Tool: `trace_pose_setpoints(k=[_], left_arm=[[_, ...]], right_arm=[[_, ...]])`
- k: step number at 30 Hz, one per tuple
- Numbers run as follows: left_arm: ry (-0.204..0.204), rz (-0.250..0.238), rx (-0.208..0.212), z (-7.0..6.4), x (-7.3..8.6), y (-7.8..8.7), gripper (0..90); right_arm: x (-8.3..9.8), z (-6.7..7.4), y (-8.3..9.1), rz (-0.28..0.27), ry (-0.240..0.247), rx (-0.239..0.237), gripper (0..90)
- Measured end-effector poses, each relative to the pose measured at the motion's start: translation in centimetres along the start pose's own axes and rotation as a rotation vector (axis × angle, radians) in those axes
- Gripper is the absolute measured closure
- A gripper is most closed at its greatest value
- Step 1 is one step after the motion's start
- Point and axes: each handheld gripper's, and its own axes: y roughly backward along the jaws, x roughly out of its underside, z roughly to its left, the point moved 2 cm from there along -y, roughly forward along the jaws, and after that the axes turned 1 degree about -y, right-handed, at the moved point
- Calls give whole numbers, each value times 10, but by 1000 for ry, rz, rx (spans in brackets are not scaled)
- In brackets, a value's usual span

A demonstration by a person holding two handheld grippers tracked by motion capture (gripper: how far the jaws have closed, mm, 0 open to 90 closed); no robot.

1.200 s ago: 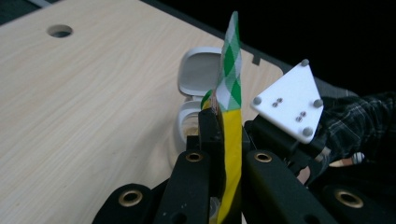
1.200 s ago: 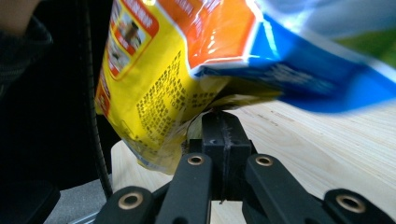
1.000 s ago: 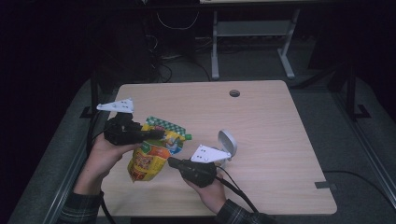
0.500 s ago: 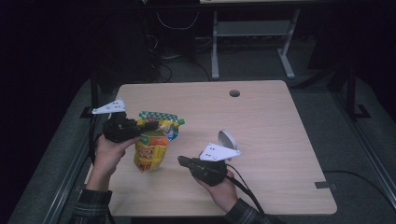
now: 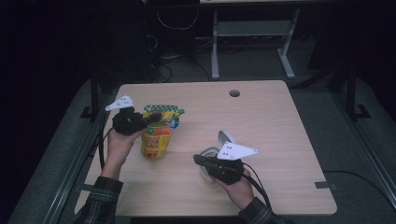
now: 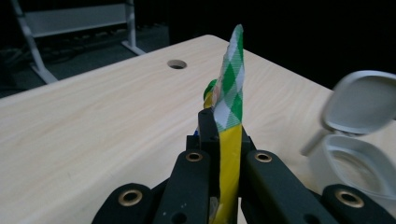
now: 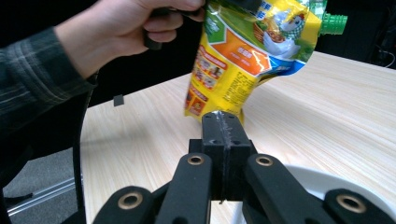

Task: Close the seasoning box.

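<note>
Yellow and orange, with a green-and-white checked top edge, the pouch hangs upright at the left of centre in the high view, its bottom at or just above the table; contact there is unclear. The left gripper is clamped on the checked top edge. In the left gripper view that edge rises thin and edge-on between the two pressed jaws, in the middle of the frame. In the right gripper view the pouch fills the upper middle, with a green cap at its upper right corner and the left hand gripping above it at upper left. The right gripper sits at lower centre of the high view, jaws pressed together on nothing, pointing left toward the pouch. Just behind it stands a white container with its lid tipped up.
</note>
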Motion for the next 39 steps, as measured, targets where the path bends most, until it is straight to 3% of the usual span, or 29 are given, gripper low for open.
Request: trace_pose_setpoints(k=[4, 7, 13, 17, 25, 30, 32, 33, 34, 35, 37, 39], left_arm=[[-45, -26, -25, 1, 4, -7, 898], [-35, -61, -9, 4, 10, -7, 897], [-23, -71, -1, 4, 19, 7, 895], [-46, -46, -12, -1, 27, 21, 894], [-26, -43, -28, -2, 45, 44, 892], [-10, -52, -27, -4, 50, 49, 873], [-5, -58, -27, -5, 51, 51, 814], [0, -61, -24, -5, 52, 52, 721], [-2, -58, -28, -5, 53, 53, 721], [-4, -60, -35, -6, 53, 54, 640], [-8, -55, -38, -7, 55, 57, 615], [-10, -56, -40, -7, 57, 60, 515]], right_arm=[[4, -8, 18, 2, -9, 3, 898], [6, -12, 28, 3, -13, 6, 898], [12, -20, 41, 9, -36, 19, 897], [15, -23, 46, 16, -36, 21, 897], [19, -27, 59, 16, -39, 25, 897], [23, -32, 70, 15, -52, 38, 897], [24, -33, 73, 10, -50, 45, 897], [25, -34, 74, 9, -50, 44, 897], [25, -34, 76, 9, -53, 48, 896], [26, -34, 79, 8, -57, 50, 895], [27, -35, 80, 9, -55, 52, 894], [28, -35, 83, 9, -63, 52, 894]])
